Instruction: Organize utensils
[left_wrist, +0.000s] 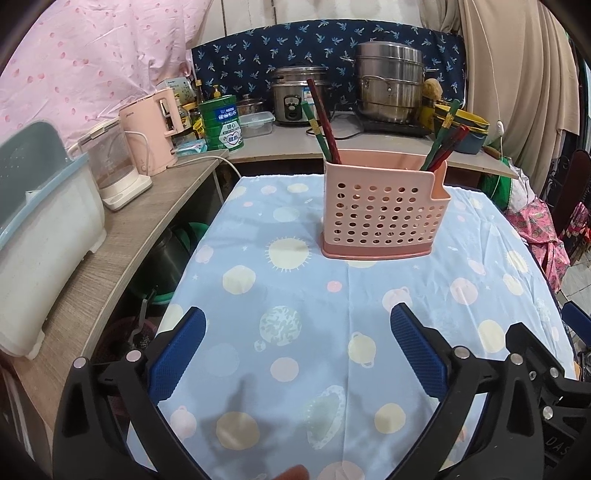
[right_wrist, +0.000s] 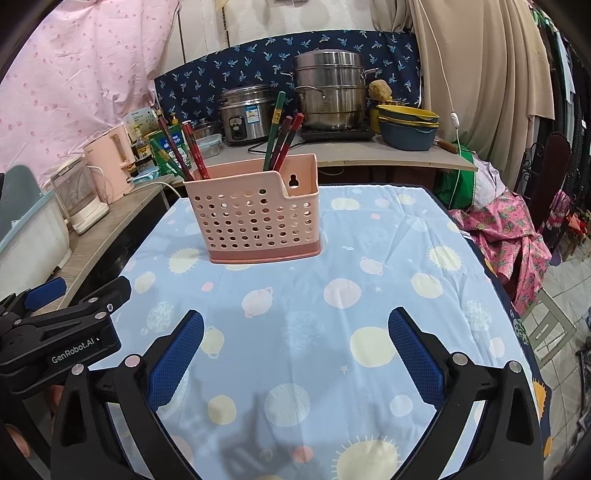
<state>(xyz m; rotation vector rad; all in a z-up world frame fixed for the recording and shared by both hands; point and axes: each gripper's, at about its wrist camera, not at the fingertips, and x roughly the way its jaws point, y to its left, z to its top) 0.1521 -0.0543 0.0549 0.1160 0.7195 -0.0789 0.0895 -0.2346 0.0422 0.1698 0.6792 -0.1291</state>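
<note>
both tongs, left tongs (left_wrist: 297, 339) and right tongs (right_wrist: 295, 339), hang spread and empty above the worktop (right_wrist: 369, 295). the pink holder (right_wrist: 255, 218) stands mid-cloth with chopsticks (right_wrist: 280, 136) upright in both end compartments. sorting looks finished; next likely just withdrawing.

Home kitchen. Counter beyond the claws: rice cooker (left_wrist: 295, 101), stacked steel steamer pot (left_wrist: 389, 86), stacked bowls (right_wrist: 406, 125), pink electric kettle (left_wrist: 155, 129). Ahead on the planet-print tablecloth (left_wrist: 295, 302): pink utensil caddy (left_wrist: 380, 210) holding chopsticks (left_wrist: 325, 122).
</note>
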